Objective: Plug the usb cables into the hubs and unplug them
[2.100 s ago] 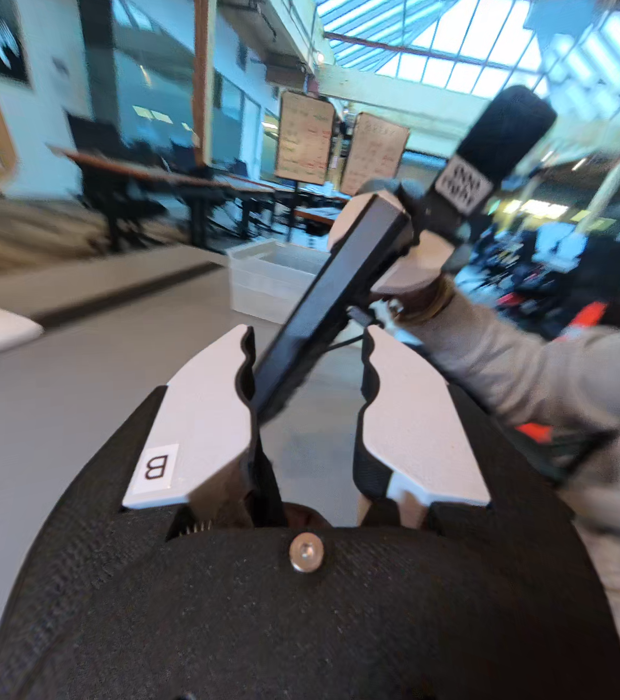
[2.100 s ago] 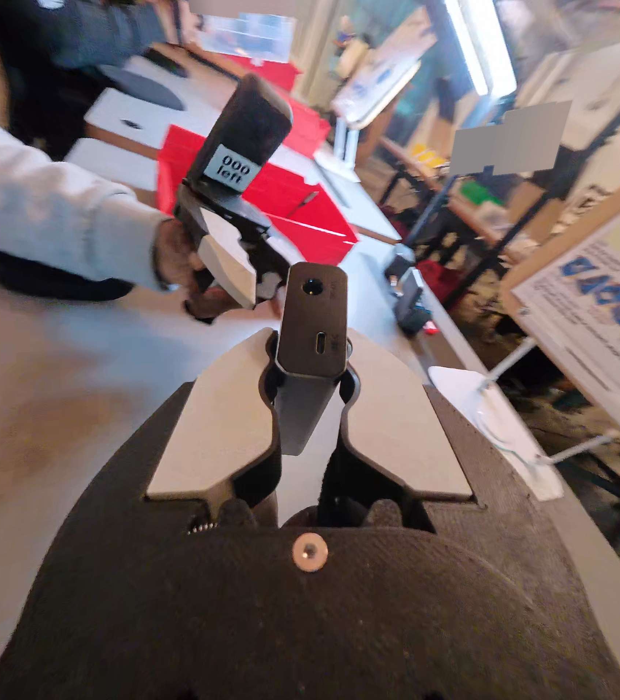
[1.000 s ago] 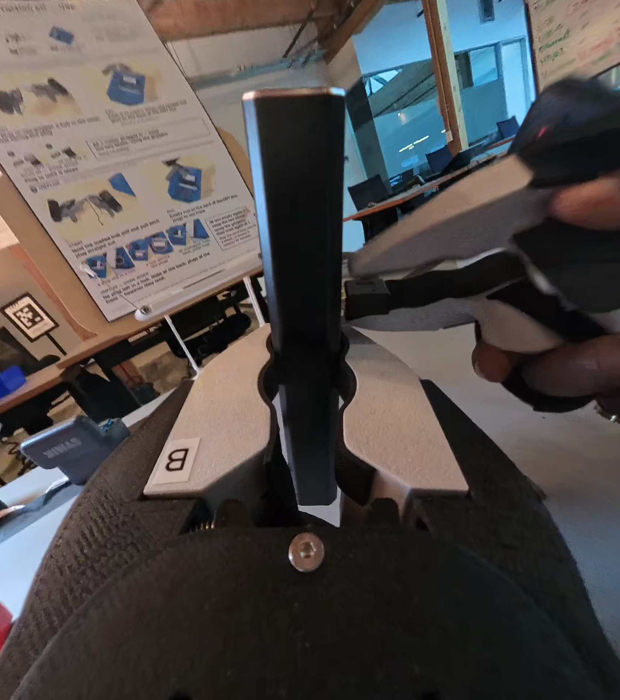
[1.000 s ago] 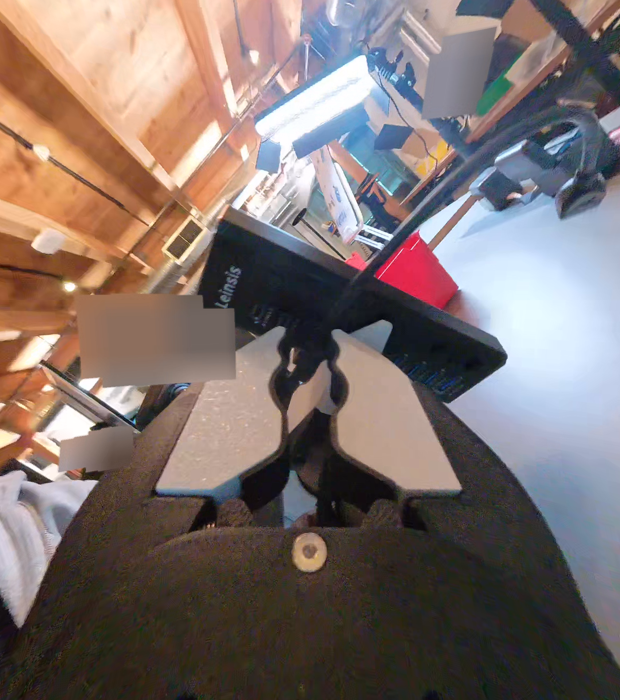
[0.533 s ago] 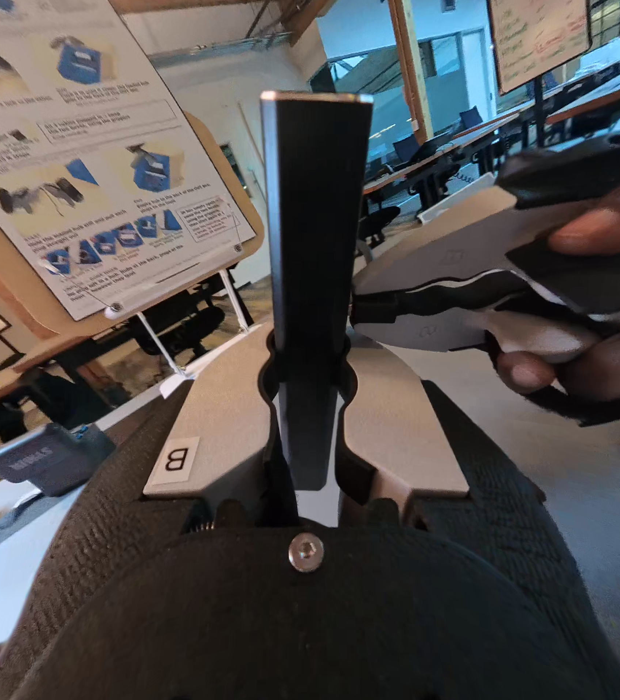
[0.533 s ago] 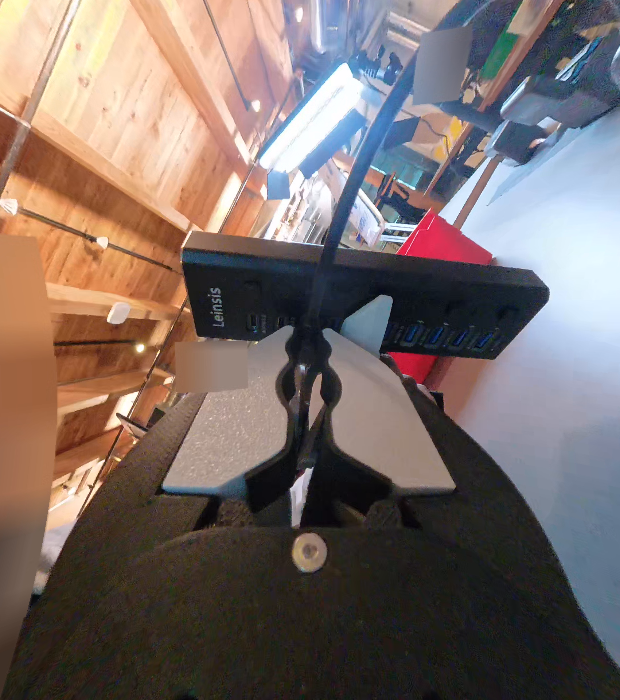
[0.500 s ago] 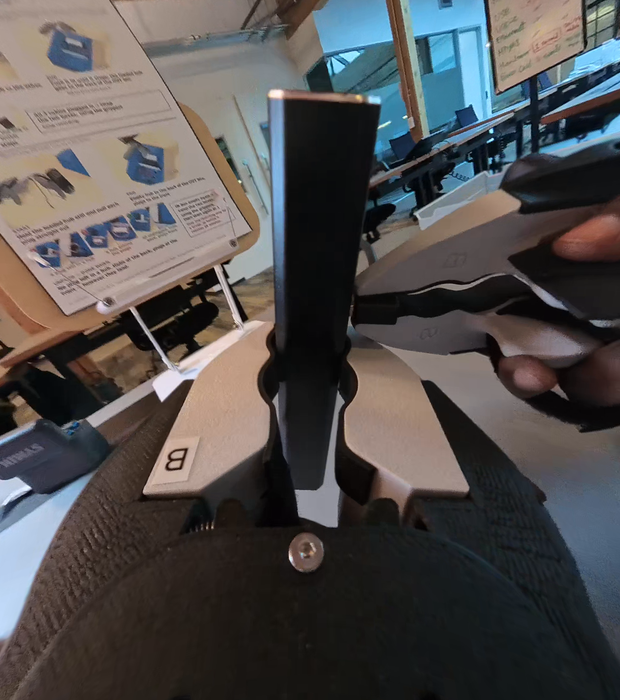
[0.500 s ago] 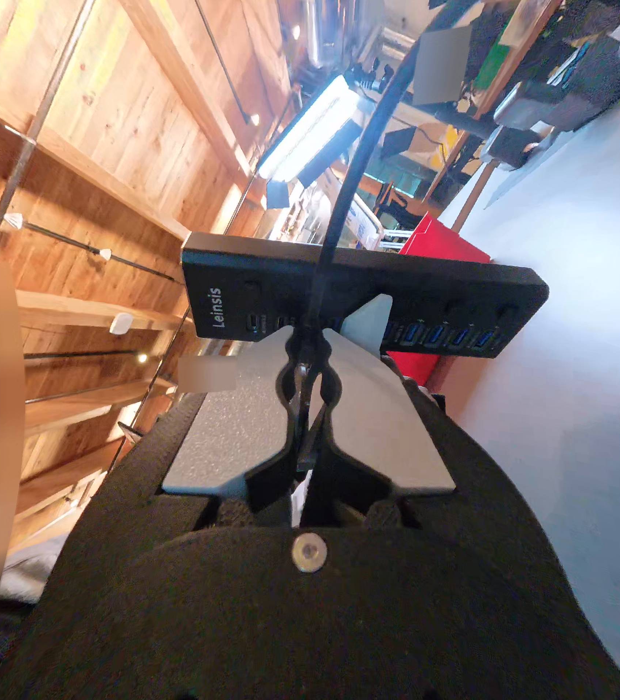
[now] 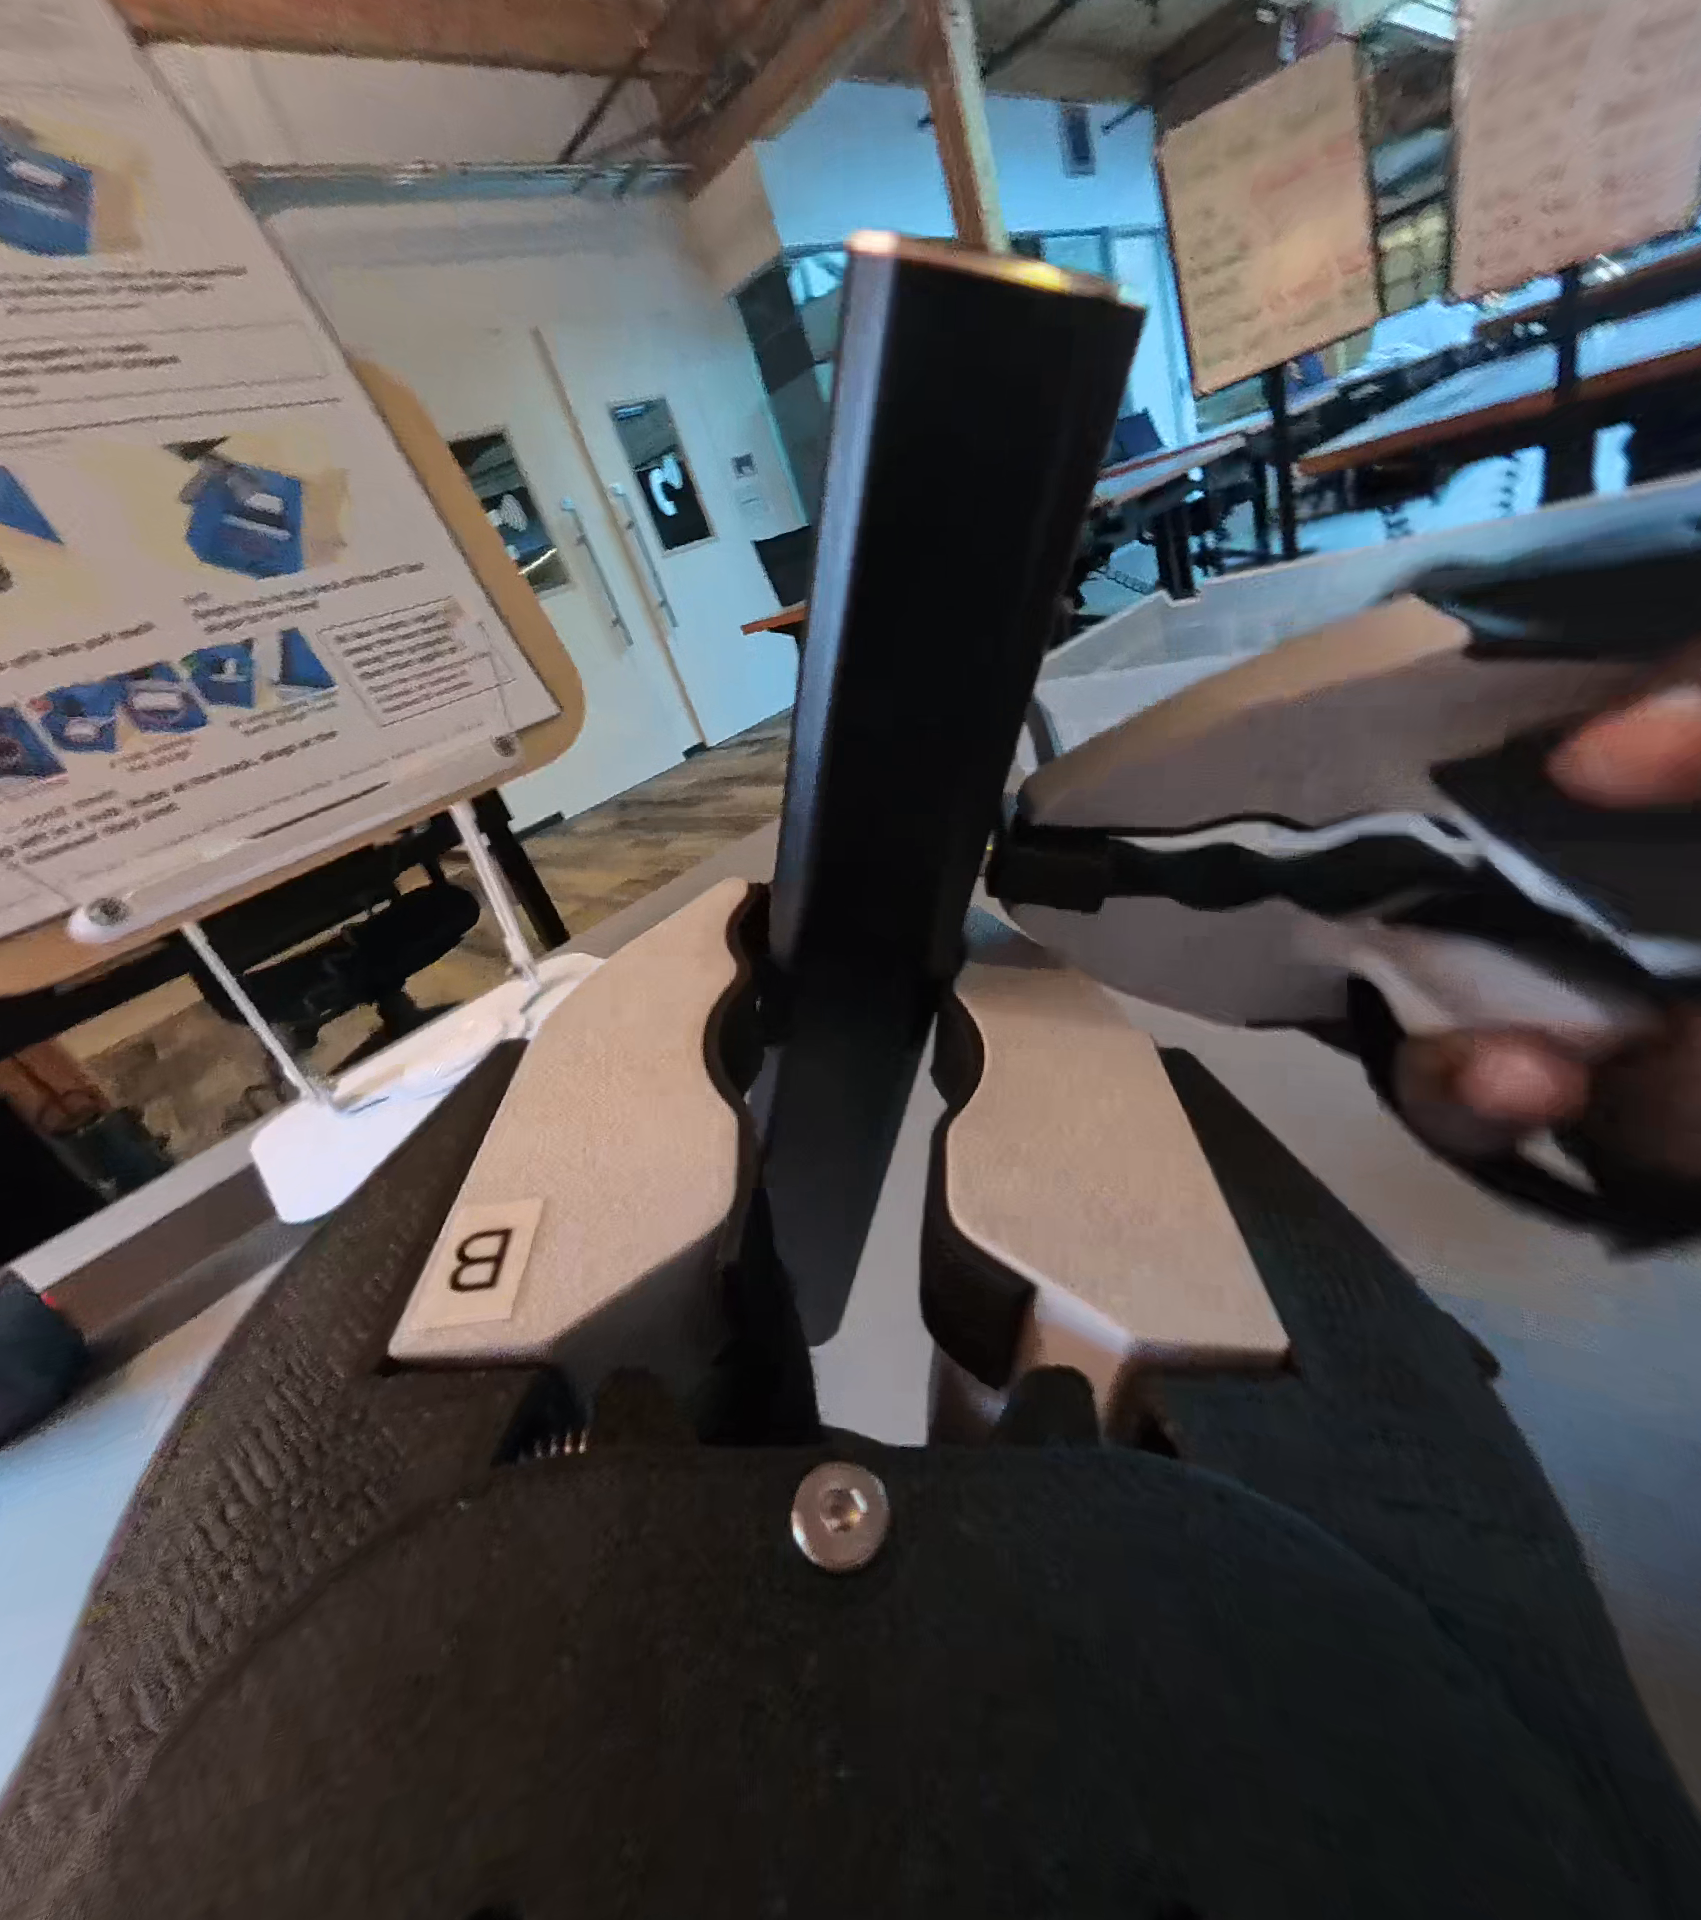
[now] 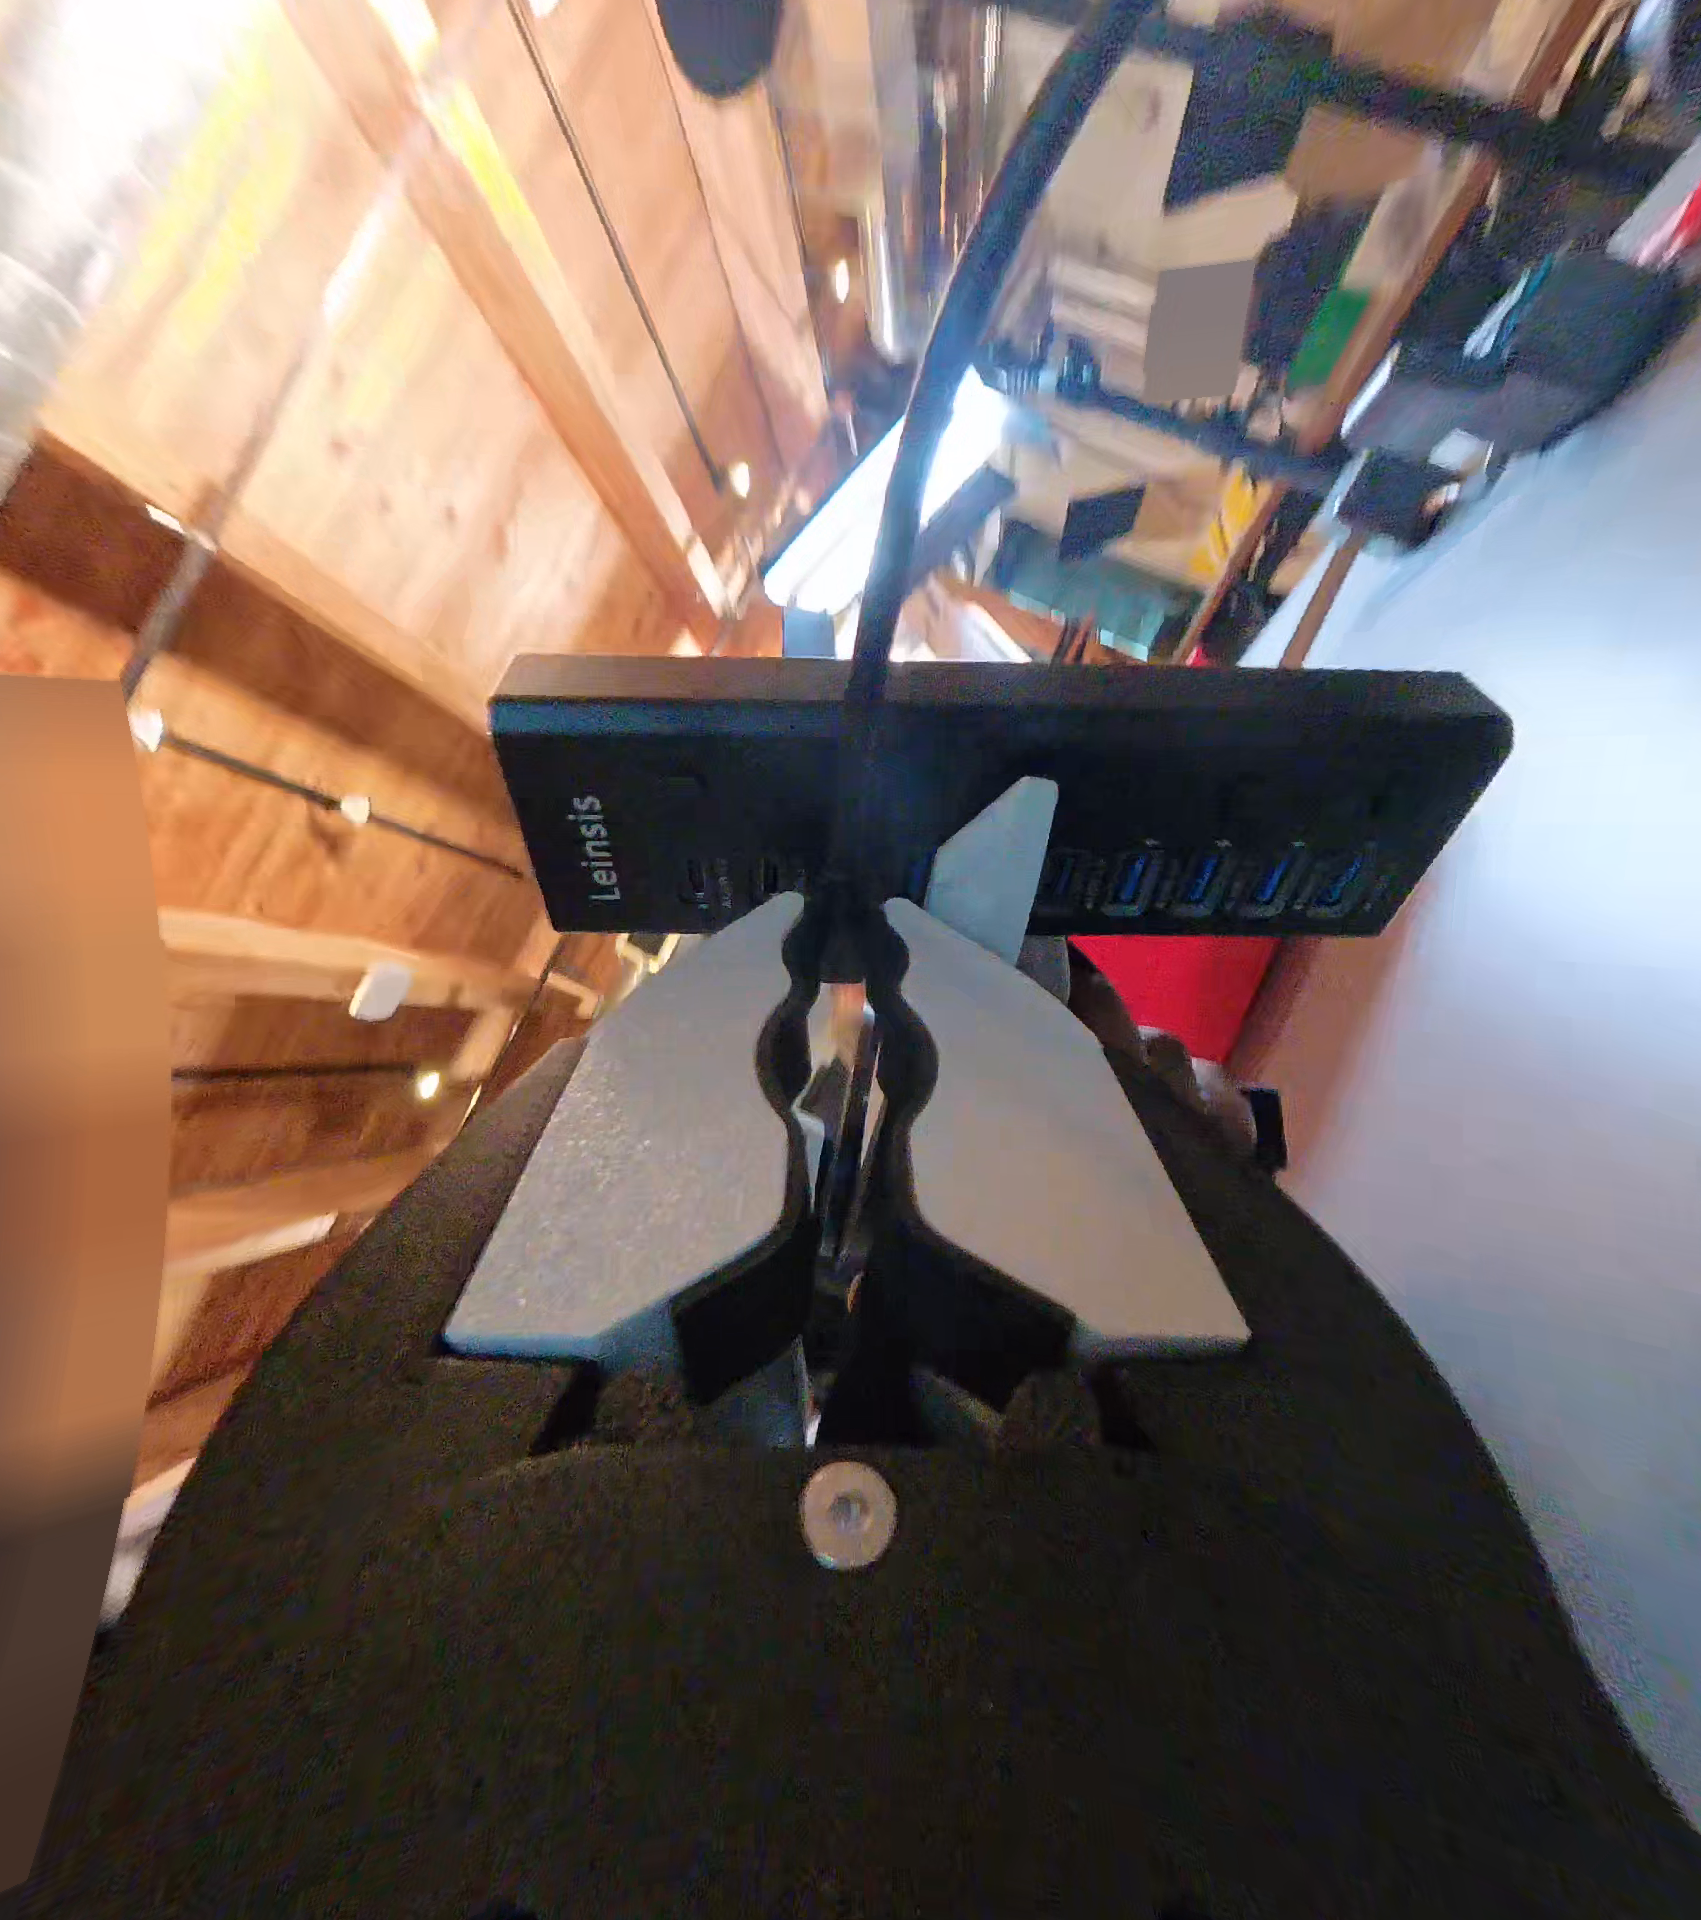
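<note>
Tilting slightly since a moment ago, the hub (image 9: 939,623) stays clamped in our left gripper (image 9: 841,1049), braced while our right gripper (image 10: 841,935) pinches the usb cable (image 10: 929,416) at its port.

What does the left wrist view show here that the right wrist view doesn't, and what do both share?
Left wrist view only: the hub's plain narrow edge, an instruction board, and the hand holding the right gripper. Right wrist view only: the hub's port face, the cable arcing away, a red bin. Both: the hub, and the right gripper shut on the plug at it.
</note>
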